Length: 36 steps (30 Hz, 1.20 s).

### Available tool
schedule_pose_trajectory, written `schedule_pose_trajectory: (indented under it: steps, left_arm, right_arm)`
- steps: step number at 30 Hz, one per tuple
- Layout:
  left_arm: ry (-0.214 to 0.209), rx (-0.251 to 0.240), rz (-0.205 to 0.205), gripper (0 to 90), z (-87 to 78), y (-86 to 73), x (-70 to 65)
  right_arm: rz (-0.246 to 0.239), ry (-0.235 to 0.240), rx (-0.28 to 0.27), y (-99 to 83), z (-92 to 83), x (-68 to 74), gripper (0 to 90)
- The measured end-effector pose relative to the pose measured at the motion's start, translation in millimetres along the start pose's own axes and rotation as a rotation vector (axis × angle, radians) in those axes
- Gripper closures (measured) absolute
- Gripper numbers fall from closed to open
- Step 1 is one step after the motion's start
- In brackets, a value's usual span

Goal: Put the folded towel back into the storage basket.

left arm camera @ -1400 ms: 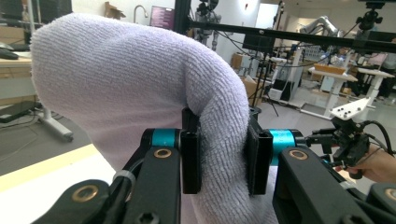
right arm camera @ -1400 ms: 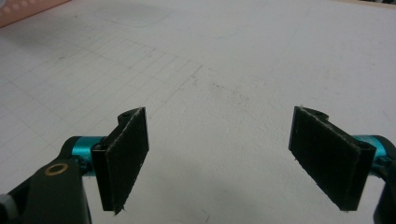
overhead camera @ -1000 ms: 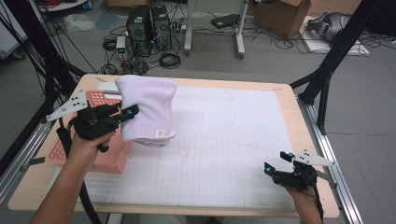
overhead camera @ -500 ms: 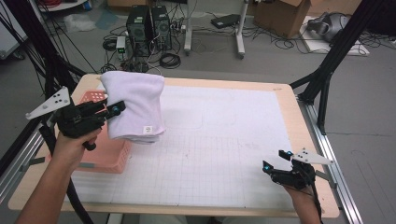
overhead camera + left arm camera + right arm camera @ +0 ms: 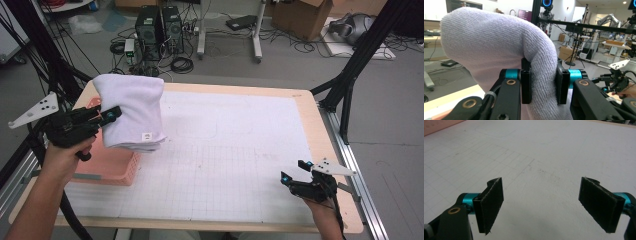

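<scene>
A folded white towel (image 5: 132, 112) is held clamped in the left gripper (image 5: 107, 116) above a pink basket (image 5: 107, 167), partly hiding it. The right gripper (image 5: 541, 202) is seen wide open over the desk (image 5: 240, 150).

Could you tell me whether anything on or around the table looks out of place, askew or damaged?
Nothing stands out. The left tongs hold the folded white towel above the pink basket at the table's left edge, and the right tongs rest open over bare table.
</scene>
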State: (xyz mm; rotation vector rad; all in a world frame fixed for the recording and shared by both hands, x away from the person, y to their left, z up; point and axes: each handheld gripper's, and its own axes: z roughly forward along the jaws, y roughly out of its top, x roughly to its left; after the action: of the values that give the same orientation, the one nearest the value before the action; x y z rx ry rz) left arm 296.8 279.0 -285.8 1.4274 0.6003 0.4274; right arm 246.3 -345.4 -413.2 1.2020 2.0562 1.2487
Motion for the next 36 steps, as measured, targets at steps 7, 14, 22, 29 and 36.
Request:
schedule_pose_trajectory:
  steps: [7,14,22,29,36]
  left_arm:
    - [0.015,-0.006,0.002,72.6,-11.9,2.8,5.1]
    - [0.019,-0.01,-0.003,72.6,-21.3,5.0,10.8]
    - [0.031,-0.031,-0.019,72.6,-35.3,8.0,20.8]
    - [0.052,-0.031,-0.016,72.5,-45.8,7.4,28.2]
    - [0.077,-0.031,-0.009,72.5,-58.2,7.8,38.9]
  right_arm:
    - [-0.001,0.003,0.007,1.2,2.2,1.2,18.7]
    - [-0.003,0.002,0.008,1.7,2.9,1.2,18.8]
    - [-0.008,0.0,0.009,1.5,3.9,0.6,18.8]
    - [-0.004,-0.001,0.012,1.7,4.0,1.3,18.7]
    - [-0.01,-0.004,0.011,1.6,3.8,0.7,18.8]
